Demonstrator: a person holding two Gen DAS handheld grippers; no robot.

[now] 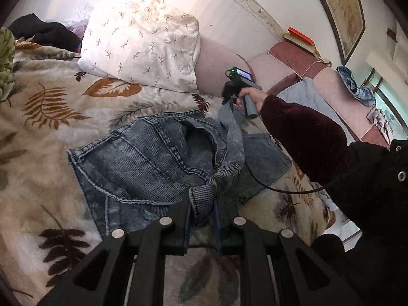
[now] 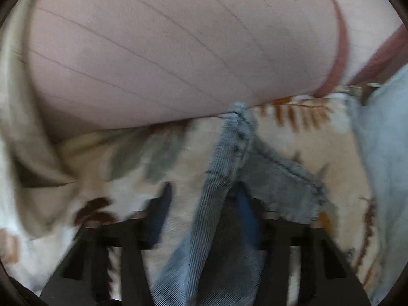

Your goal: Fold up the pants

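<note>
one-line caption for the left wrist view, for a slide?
Left hand-held gripper pinches the jeans on a leaf-print blanket; right hand-held gripper lifts another part.

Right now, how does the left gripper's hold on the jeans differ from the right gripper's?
The left gripper is shut on a bunched fold of the jeans low over the leaf-print blanket; the right gripper pinches a narrow hemmed strip and lifts it higher, near the pink headboard. The left wrist view is sharp, while the right wrist view is blurred. Both are clamped on the same denim, with the fabric stretched between them.
</note>
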